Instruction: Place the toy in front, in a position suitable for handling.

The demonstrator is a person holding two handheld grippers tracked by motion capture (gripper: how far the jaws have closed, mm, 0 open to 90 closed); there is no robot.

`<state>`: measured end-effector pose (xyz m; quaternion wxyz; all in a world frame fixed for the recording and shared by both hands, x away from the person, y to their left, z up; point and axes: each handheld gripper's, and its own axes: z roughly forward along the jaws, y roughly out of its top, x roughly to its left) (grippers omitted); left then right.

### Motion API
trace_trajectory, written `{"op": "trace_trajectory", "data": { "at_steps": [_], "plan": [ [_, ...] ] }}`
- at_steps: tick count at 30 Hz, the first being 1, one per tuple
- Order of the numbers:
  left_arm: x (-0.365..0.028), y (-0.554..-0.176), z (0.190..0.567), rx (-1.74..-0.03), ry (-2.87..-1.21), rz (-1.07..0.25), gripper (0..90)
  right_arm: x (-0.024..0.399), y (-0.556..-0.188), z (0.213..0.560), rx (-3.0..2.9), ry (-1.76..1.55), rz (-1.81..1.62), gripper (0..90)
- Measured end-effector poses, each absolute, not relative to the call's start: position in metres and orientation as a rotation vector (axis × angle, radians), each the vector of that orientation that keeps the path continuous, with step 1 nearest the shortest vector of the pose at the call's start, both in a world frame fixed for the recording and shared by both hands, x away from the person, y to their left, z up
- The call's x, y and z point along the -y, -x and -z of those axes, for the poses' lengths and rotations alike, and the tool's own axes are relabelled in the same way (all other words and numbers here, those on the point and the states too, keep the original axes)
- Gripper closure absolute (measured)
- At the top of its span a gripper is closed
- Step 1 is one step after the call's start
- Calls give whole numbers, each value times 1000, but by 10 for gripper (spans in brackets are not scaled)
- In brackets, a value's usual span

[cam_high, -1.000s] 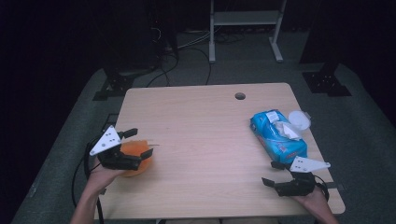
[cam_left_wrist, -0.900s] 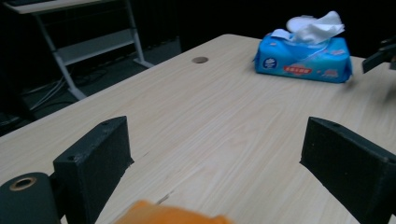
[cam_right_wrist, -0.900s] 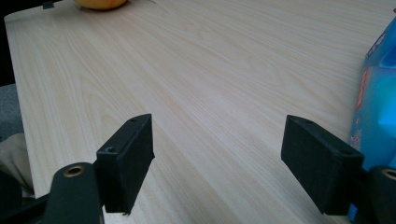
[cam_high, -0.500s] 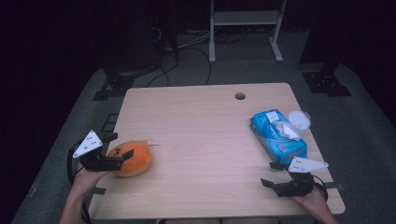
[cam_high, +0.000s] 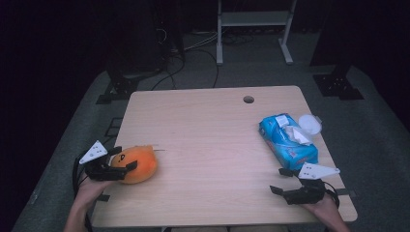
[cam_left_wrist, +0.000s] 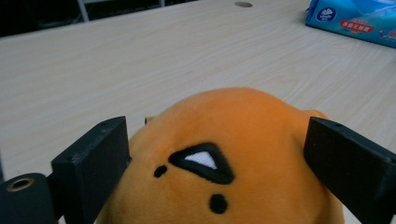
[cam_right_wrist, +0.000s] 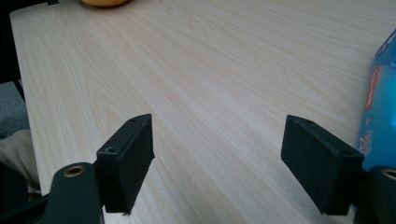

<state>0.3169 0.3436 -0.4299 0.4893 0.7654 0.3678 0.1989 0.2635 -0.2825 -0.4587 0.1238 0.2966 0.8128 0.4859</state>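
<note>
An orange plush toy [cam_high: 138,165] with a small black-and-white mark lies near the table's front left corner. My left gripper [cam_high: 124,158] is open, and its jaws straddle the near end of the toy. In the left gripper view the toy [cam_left_wrist: 243,140] bulges up between the two black jaws of the left gripper [cam_left_wrist: 219,154]. My right gripper [cam_high: 278,180] stands open at the front right, over bare wood, with nothing between its jaws. The right gripper view shows the right gripper [cam_right_wrist: 217,154] above the tabletop, with the orange toy [cam_right_wrist: 102,2] far off.
A blue tissue pack [cam_high: 287,140] lies at the table's right side, with a white round lid [cam_high: 309,124] beside it. The pack [cam_right_wrist: 380,102] is close to my right gripper's right jaw. A cable hole [cam_high: 248,99] sits near the far edge. Dark floor, cables and stands surround the table [cam_high: 208,135].
My left gripper drew back to the left off the top of the plush toy, then settled with its jaws around the toy's near end. The right gripper has not moved.
</note>
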Motion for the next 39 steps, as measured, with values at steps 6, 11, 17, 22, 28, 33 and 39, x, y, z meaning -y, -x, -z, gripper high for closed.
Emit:
{"op": "trace_trajectory", "data": {
  "at_steps": [6, 11, 17, 22, 28, 33, 39],
  "plan": [
    [-345, -315, 437, -900, -1865, -453, 140, 282, -263, 459, -2373, -857, -1418, 242],
    [-346, -312, 438, -884, -1877, -464, 273, 283, -263, 458, -2369, -857, -1423, 242],
    [-341, -308, 429, -873, -1914, -502, 455, 283, -262, 457, -2360, -853, -1428, 242],
    [-342, -308, 423, -887, -1881, -496, 494, 284, -262, 457, -2352, -846, -1431, 242],
    [-345, -304, 411, -870, -1822, -519, 498, 285, -263, 457, -2350, -853, -1430, 242],
    [-329, -301, 387, -800, -1775, -527, 498, 285, -263, 456, -2344, -849, -1433, 242],
    [-295, -303, 365, -698, -1752, -500, 496, 289, -263, 454, -2323, -860, -1446, 242]
  ]
}}
